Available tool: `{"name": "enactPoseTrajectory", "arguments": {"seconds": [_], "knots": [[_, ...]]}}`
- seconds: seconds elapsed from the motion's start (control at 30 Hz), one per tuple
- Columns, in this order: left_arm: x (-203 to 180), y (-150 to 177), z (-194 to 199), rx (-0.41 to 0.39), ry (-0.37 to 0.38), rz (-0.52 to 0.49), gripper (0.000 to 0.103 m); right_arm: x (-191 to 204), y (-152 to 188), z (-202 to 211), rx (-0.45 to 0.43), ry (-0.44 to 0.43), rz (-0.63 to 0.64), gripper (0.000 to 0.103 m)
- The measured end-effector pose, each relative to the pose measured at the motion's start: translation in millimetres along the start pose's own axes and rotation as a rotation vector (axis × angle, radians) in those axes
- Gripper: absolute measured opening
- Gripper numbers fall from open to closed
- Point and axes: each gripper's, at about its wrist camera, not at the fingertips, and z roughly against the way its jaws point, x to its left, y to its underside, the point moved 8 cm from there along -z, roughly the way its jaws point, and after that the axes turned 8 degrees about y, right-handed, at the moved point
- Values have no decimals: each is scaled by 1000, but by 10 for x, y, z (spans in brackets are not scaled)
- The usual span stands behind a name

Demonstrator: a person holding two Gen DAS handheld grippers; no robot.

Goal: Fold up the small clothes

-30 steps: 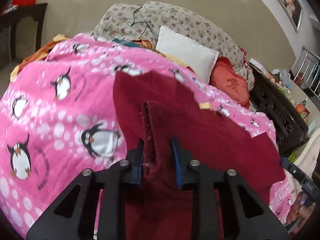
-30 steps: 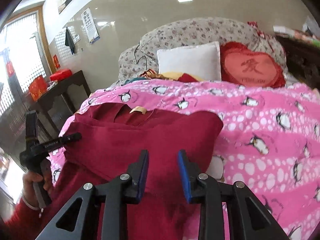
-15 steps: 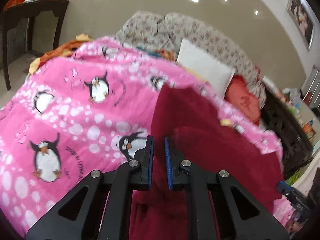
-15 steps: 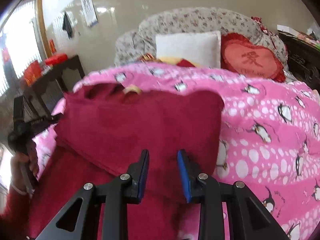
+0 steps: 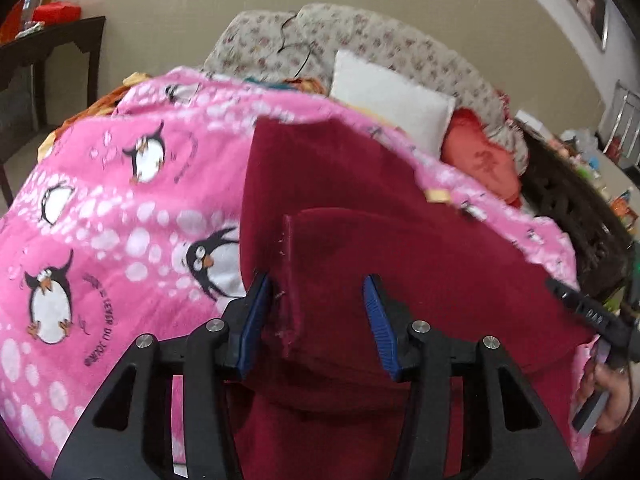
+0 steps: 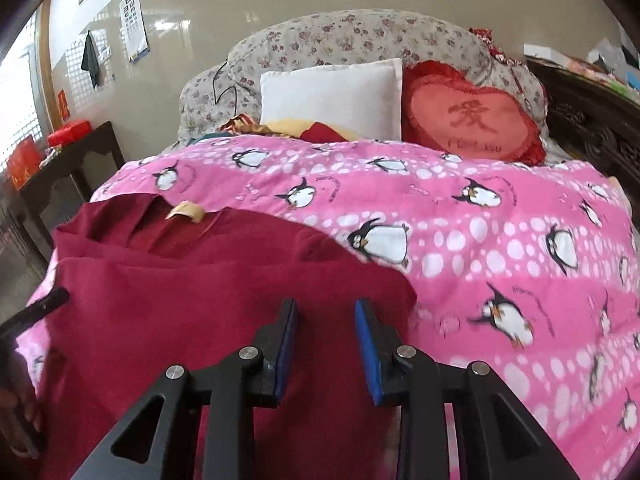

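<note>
A dark red garment [image 5: 360,248] lies on the pink penguin blanket [image 5: 100,200], with one part folded over the body. A yellow neck label [image 6: 186,211] shows at its collar. My left gripper [image 5: 318,320] is open, its jaws wide apart around the folded part's hem edge [image 5: 288,280]. My right gripper [image 6: 325,350] is open and empty just above the near edge of the red garment [image 6: 180,300].
A white pillow [image 6: 332,98], a red heart cushion [image 6: 472,120] and a floral quilt [image 6: 340,40] lie at the bed's head. A dark side table [image 6: 64,176] stands left of the bed. Dark carved furniture [image 5: 572,216] stands on the other side.
My left gripper was shut on the red garment half a second ago and has opened, leaving the folded part lying on the body. My right gripper stayed open and shifted slightly.
</note>
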Motion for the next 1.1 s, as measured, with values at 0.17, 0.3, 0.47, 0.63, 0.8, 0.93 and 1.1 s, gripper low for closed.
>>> {"name": "enactPoseTrajectory", "arguments": {"seconds": [0.17, 0.3, 0.47, 0.63, 0.8, 0.93, 1.1], "knots": [[70, 23, 15, 0, 18, 27, 48, 46, 13, 348, 12, -28, -3, 28], [65, 23, 2, -1, 14, 20, 48, 145, 316, 670, -11, -32, 59, 28], [59, 53, -10, -4, -5, -7, 48, 164, 637, 504, 9, -16, 103, 29], [52, 47, 3, -9, -13, -10, 49, 153, 525, 727, 44, -95, 28, 29], [53, 104, 250, 23, -126, -16, 59, 30, 688, 1330, 14, -206, -17, 38], [52, 307, 565, 59, -154, -23, 59, -115, 956, 1613, 47, -244, -19, 48], [118, 577, 948, 48, -236, -63, 59, -139, 1325, 1710, 93, -237, -19, 48]]}}
